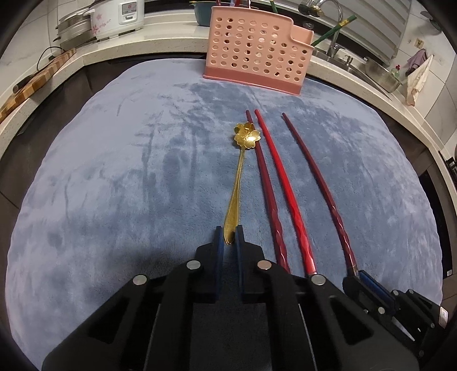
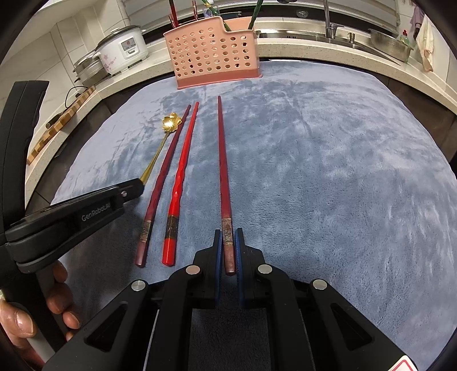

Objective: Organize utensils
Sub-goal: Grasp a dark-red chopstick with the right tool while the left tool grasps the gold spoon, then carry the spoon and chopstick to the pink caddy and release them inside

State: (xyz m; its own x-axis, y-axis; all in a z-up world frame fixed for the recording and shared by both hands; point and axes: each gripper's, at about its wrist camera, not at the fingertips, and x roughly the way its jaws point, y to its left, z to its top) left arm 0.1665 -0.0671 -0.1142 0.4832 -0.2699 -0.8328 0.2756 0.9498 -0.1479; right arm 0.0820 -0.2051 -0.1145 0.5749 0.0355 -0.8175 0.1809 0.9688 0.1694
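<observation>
Blue-grey plush cloth [image 1: 100, 185] covers the table, with a pink perforated plastic utensil caddy [image 1: 254, 54] standing upright at its far edge, a few red and green sticks poking out of the top. On the cloth, laid roughly parallel and pointing at the caddy: a gold metal spoon with a flower-shaped bowl [image 1: 241, 171], then a dark maroon chopstick [image 1: 264, 182] just beside it, its tip passing right by the flower bowl, then a bright red chopstick [image 1: 282, 185] close by, then a second dark maroon chopstick [image 1: 314, 182] set a bit apart to the right. Left gripper [image 1: 228, 237] is low on the cloth, its blue-padded fingers [image 1: 218, 245] drawn in on either side of the spoon's handle end; looks clamped on it, spoon still flat on the cloth. Right gripper [image 2: 228, 251] sits at the near butt end of the rightmost maroon chopstick [image 2: 224, 177], pads narrowed against both sides of it, chopstick also lying flat. The person's hand [image 2: 34, 311] shows on the left gripper's handle. White rice cooker [image 1: 117, 17] and steel sink tap [image 1: 332, 25] on the counter behind.
</observation>
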